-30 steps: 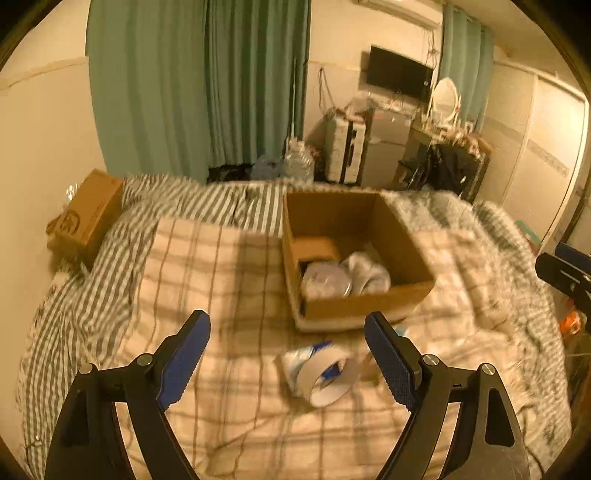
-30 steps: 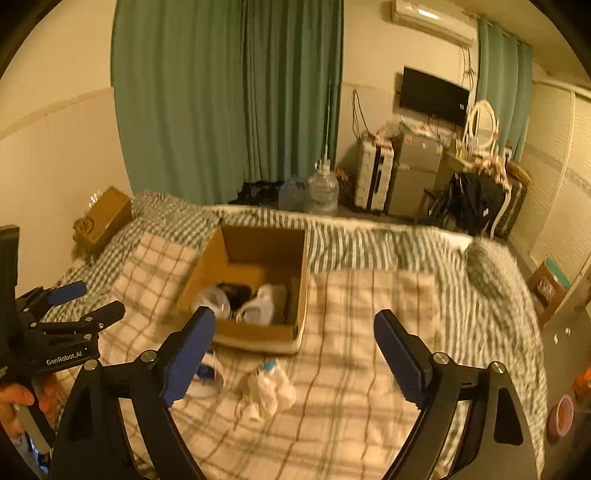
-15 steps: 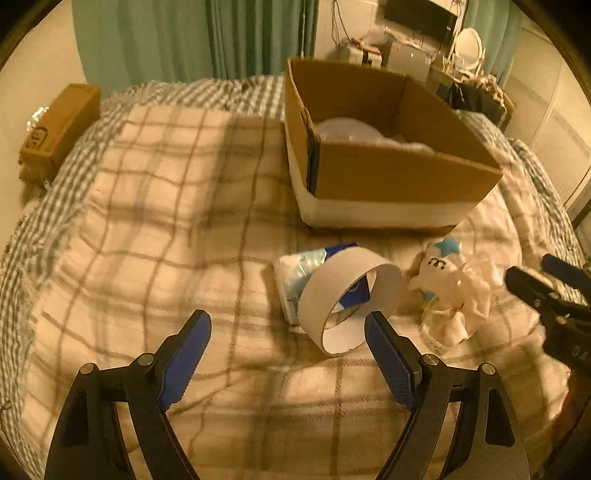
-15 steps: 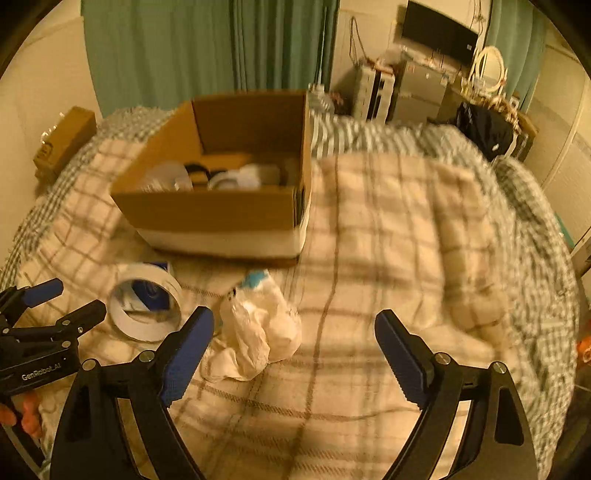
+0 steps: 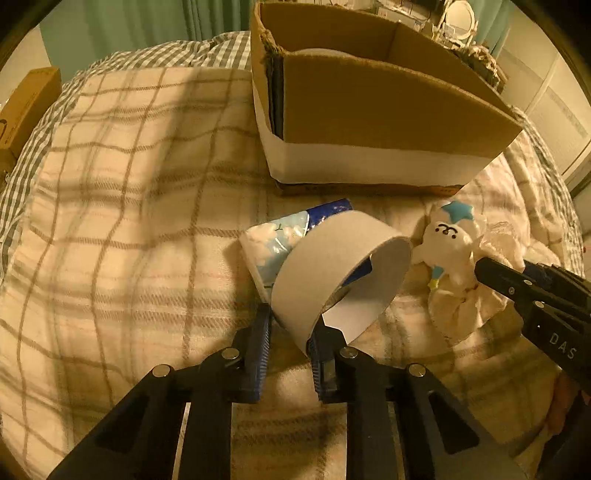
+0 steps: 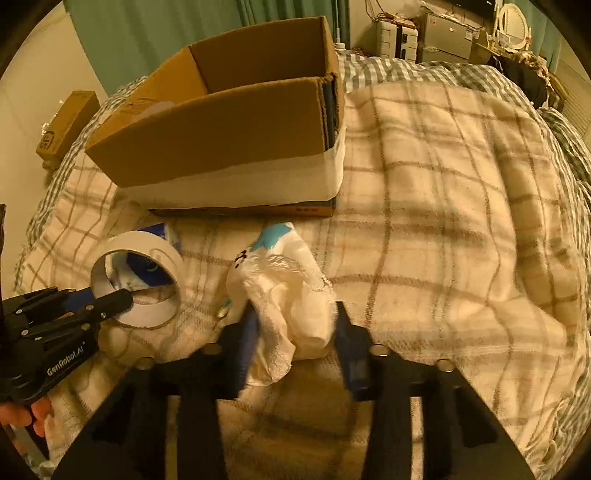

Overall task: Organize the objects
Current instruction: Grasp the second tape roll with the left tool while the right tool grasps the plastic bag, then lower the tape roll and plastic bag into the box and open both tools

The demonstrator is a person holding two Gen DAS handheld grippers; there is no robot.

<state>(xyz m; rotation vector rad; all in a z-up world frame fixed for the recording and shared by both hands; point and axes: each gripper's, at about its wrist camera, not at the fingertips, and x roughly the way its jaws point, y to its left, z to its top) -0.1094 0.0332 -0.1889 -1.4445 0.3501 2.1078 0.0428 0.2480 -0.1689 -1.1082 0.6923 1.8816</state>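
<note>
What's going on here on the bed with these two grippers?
A person is tidying loose items off the plaid blanket, seemingly into the cardboard box. The left gripper has closed on the wall of the white tape roll, which lies over a blue tissue pack. The right gripper is pinching the white plush toy. Both items remain on the blanket.

A plaid blanket [image 6: 443, 206] covers the bed (warm, dim light), green curtains [image 6: 155, 33] behind.

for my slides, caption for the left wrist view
Left hand-held gripper pinches a tape roll before the cardboard box.
</note>
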